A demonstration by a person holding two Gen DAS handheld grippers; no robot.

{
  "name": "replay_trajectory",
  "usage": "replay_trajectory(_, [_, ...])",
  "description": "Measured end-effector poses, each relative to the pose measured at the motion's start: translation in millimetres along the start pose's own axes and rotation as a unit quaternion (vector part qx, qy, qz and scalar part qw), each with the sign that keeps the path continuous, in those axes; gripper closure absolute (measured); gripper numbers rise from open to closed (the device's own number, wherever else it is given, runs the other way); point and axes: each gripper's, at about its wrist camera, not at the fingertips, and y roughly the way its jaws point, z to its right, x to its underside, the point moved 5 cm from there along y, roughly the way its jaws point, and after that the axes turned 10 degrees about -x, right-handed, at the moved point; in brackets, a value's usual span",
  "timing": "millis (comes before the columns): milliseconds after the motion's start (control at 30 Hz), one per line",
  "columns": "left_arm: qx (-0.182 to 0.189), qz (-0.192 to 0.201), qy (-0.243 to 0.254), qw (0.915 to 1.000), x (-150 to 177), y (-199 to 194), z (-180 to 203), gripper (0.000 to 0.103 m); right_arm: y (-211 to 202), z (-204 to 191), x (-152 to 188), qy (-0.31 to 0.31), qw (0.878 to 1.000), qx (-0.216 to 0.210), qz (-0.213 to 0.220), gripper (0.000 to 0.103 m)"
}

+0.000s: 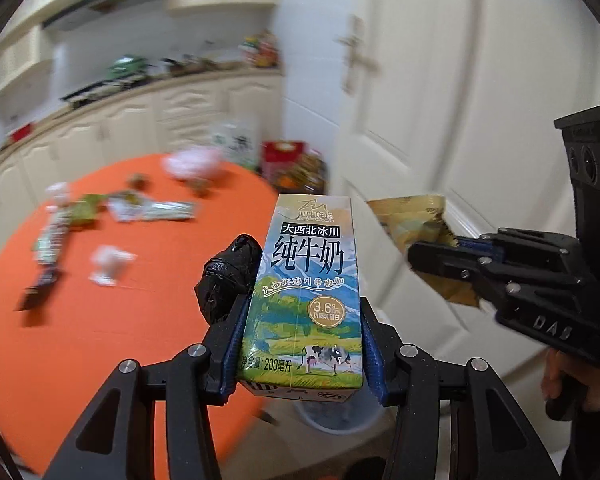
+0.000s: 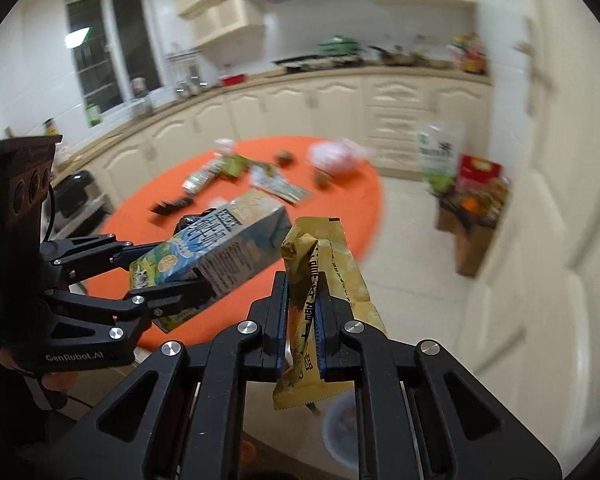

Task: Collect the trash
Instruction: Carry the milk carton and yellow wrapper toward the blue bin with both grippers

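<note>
My left gripper (image 1: 302,344) is shut on a 200 ml milk carton (image 1: 306,280) with a mountain and cow print, held upright in the air past the edge of the orange round table (image 1: 80,320). A crumpled black bag (image 1: 226,280) sits beside its left finger. My right gripper (image 2: 302,320) is shut on a crumpled yellow snack wrapper (image 2: 324,280), also off the table's edge. Each gripper shows in the other view: the right gripper with the wrapper (image 1: 416,228) to the carton's right, the left gripper with the carton (image 2: 216,252) to the wrapper's left.
Several wrappers (image 1: 148,208), a crumpled tissue (image 1: 110,264) and a pink bag (image 1: 192,164) lie on the table. A white bin (image 1: 340,412) stands on the floor below the carton; it also shows under the wrapper (image 2: 340,428). A white door (image 1: 440,80) is at right, with boxes (image 2: 476,196) by the wall.
</note>
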Motion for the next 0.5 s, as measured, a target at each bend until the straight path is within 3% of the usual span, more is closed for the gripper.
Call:
replay_trajectory(167, [0.021,-0.034,0.052,0.9978,8,37,65,0.057,-17,51,47,0.062,0.998,0.029,-0.013,0.092])
replay_trajectory(367, [0.011,-0.095,0.104,0.99,25,100,106,0.056,1,96,94,0.109,0.992,0.046,-0.051,0.092])
replay_trajectory(500, [0.02,-0.139,0.102,0.9849,32,141,116,0.056,22,123,123,0.142,0.986,0.043,-0.073,0.092])
